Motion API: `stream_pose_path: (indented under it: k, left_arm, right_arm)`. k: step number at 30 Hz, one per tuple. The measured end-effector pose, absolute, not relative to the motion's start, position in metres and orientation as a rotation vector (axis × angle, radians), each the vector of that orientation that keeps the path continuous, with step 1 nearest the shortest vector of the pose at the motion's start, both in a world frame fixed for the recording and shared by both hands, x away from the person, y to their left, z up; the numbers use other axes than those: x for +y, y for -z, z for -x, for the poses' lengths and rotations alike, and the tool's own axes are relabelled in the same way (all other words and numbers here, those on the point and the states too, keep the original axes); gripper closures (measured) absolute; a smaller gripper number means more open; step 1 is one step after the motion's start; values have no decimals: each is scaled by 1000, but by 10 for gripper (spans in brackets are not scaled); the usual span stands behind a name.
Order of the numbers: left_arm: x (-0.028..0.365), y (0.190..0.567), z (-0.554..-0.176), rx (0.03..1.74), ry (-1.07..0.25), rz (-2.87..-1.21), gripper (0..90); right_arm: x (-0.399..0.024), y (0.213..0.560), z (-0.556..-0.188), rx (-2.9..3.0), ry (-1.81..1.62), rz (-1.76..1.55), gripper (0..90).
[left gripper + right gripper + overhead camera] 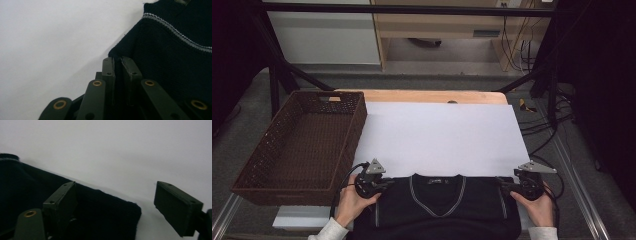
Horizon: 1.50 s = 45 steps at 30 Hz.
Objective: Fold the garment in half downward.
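Wooden table (427, 95); white sheet (442, 135) covers it; dark sweater (442, 207) on near edge; wicker basket (259, 180) left.

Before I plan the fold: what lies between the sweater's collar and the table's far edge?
Bare white sheet, in the high view, beyond the sweater.

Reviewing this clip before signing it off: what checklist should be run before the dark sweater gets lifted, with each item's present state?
1. Left gripper pinches the shoulder corner of the black knit V-neck sweater: ok.
2. Right gripper gripping the other shoulder corner: not ok, jaws open, astride the edge.
3. Sweater flat on the white sheet: ok.
4. Brown woven basket ready beside the sheet: ok.
5. Both fabric layers caught on the left: cannot tell.
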<state>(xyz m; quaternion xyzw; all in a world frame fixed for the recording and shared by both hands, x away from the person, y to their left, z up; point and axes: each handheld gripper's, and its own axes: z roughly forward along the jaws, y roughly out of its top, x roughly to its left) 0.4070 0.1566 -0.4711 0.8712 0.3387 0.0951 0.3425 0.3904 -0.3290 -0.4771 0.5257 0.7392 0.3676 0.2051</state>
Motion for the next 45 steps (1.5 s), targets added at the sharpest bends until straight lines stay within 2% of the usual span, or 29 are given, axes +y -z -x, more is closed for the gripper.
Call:
stream_pose_path:
  k: [5,10,16,19,32,45]
  left_arm:
    - [158,471,-408,884,-231,-2259,807]
    - [158,471,-408,887,-234,-2257,807]
    - [158,469,-409,891,-220,-2271,828]
    - [158,467,-411,902,-212,-2282,837]
    - [157,441,-429,948,-379,-2213,849]
    - [153,434,-471,1032,-423,-2152,852]
  right_arm:
    - [-330,484,-392,2110,-996,-1453,257]
    - [-323,481,-389,2163,-973,-1442,383]
    - [-320,473,-386,2258,-966,-1489,694]
    - [-321,470,-386,2312,-970,-1520,779]
    - [-325,455,-401,2210,-972,-1491,810]
    - [-321,456,-449,2151,-968,-1460,811]
